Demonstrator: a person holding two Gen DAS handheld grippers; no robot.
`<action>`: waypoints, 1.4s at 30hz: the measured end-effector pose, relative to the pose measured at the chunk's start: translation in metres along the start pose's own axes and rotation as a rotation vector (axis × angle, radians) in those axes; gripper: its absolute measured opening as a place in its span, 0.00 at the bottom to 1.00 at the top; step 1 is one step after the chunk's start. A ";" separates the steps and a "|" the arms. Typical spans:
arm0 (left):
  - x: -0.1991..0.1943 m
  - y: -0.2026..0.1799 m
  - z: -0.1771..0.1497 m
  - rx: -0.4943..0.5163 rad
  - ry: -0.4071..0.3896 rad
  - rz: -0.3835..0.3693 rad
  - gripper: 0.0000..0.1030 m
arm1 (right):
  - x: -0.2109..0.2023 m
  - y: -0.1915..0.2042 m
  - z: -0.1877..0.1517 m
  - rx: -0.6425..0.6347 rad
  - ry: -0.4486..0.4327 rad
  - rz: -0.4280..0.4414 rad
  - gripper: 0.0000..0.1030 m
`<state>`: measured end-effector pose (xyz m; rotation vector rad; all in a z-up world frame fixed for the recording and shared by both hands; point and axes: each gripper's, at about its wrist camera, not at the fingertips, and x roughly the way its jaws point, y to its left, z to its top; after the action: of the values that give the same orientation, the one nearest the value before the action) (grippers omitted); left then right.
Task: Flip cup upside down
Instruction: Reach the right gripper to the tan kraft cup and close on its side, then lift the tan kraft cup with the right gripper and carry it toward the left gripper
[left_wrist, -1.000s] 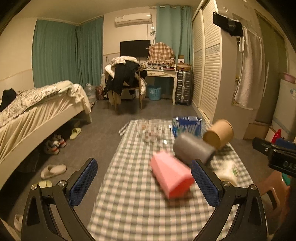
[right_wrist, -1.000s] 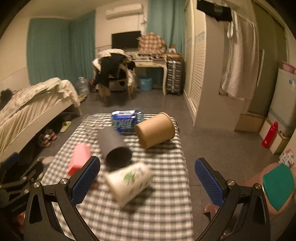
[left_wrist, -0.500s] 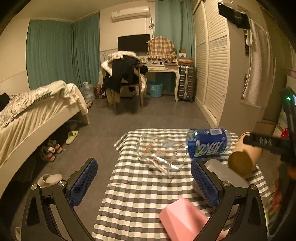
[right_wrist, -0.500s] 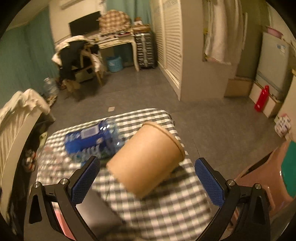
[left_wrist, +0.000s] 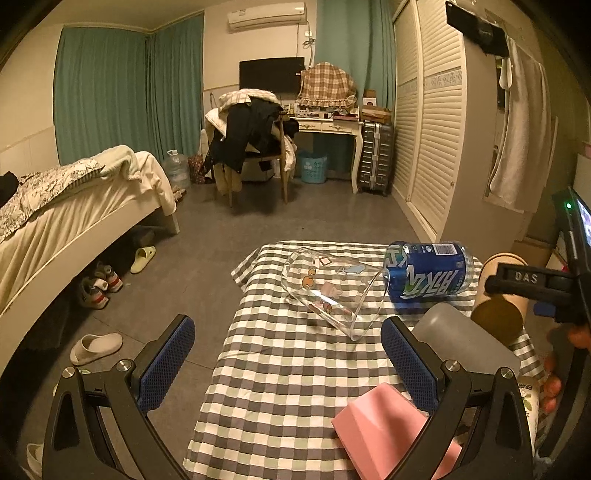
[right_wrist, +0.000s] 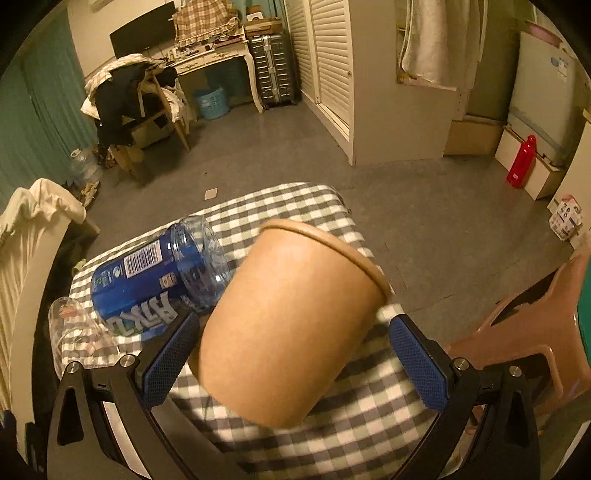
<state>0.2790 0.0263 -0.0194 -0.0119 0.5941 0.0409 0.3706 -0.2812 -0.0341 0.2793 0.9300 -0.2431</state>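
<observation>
A brown paper cup (right_wrist: 291, 317) lies on its side on the checked tablecloth (right_wrist: 369, 424), rim pointing away. My right gripper (right_wrist: 295, 354) is open, its fingers on either side of the cup without closing on it. The cup's base also shows in the left wrist view (left_wrist: 498, 317). My left gripper (left_wrist: 288, 358) is open and empty above the near left part of the table (left_wrist: 280, 387). A clear glass cup (left_wrist: 332, 291), a grey cup (left_wrist: 465, 343) and a pink cup (left_wrist: 391, 428) lie on their sides.
A blue bottle (right_wrist: 155, 273) lies beside the paper cup; it also shows in the left wrist view (left_wrist: 428, 275). A white printed cup (left_wrist: 530, 398) lies at the right edge. A pink plastic chair (right_wrist: 524, 332) stands right of the table. A bed (left_wrist: 74, 206) stands at left.
My right gripper has moved forward and down until the brown paper cup sits between its open fingers. My left gripper has drifted slightly, staying open.
</observation>
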 end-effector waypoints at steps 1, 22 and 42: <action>0.000 0.000 0.000 -0.003 0.000 -0.002 1.00 | -0.003 0.000 -0.002 -0.008 0.002 -0.009 1.00; -0.042 0.004 -0.003 0.029 -0.032 -0.028 1.00 | -0.079 0.020 -0.041 -0.228 -0.131 0.034 0.77; -0.233 0.032 -0.072 -0.019 -0.135 -0.019 1.00 | -0.287 0.003 -0.232 -0.409 -0.282 0.173 0.77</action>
<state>0.0443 0.0486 0.0517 -0.0332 0.4585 0.0286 0.0322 -0.1753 0.0680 -0.0528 0.6527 0.0694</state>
